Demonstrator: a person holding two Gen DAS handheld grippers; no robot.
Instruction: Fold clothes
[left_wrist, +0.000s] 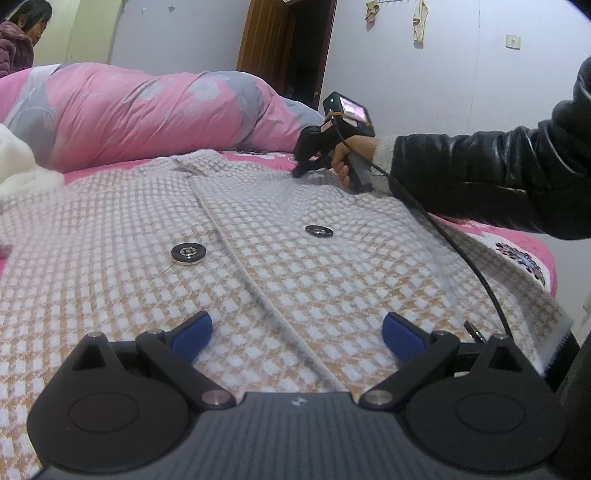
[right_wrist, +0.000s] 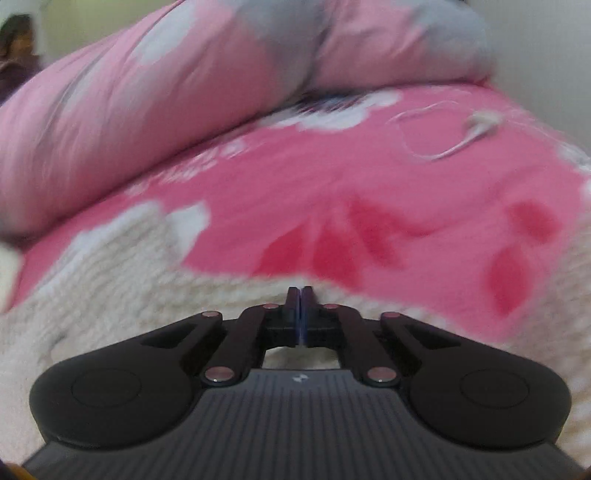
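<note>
Left gripper (left_wrist: 297, 332) fingers spread above the checked coat (left_wrist: 258, 258); right gripper (right_wrist: 300, 295) fingers pressed together at its far shoulder; pinch a full layer before lifting.

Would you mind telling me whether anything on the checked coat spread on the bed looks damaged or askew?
Yes: the left black round button on the beige-and-white checked woolly coat trails a loose thread from its lower left edge, so it may be coming unstitched. The right button shows none.
</note>
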